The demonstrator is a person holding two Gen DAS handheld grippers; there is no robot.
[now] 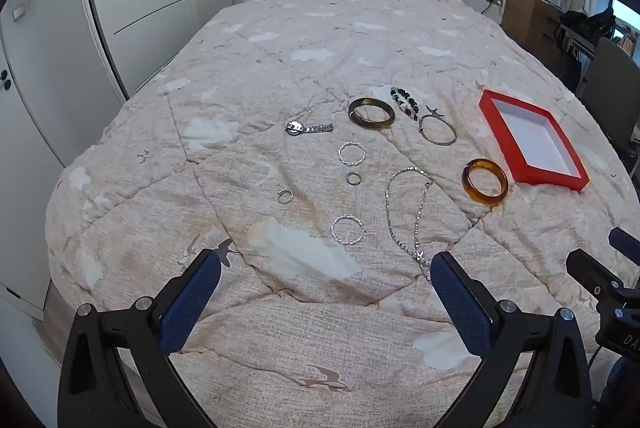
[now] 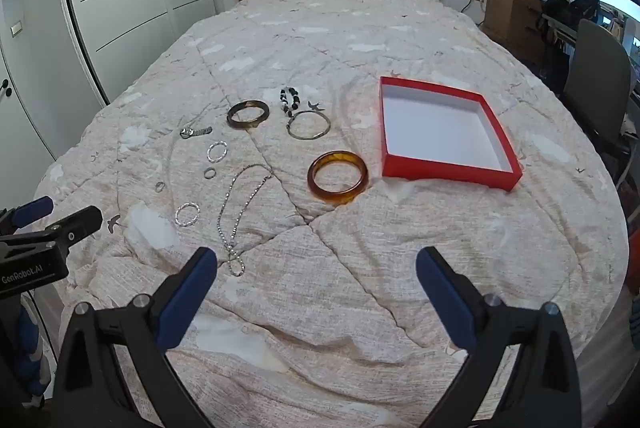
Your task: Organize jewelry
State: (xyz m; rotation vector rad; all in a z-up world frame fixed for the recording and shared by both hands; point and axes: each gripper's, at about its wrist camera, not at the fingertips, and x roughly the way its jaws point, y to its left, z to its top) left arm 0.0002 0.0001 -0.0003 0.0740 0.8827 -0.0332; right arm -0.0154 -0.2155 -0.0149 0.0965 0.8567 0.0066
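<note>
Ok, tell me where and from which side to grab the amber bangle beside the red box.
Grip the amber bangle across its thick band at the near edge, one finger inside the ring and one outside, coming down from above. It lies flat on the quilt, so there is little side to pinch. The open right gripper looks closest.

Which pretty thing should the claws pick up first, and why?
Probably the right claw should reach for the orange bangle. It lies nearest the empty red box, and both claws are open, holding nothing.
</note>
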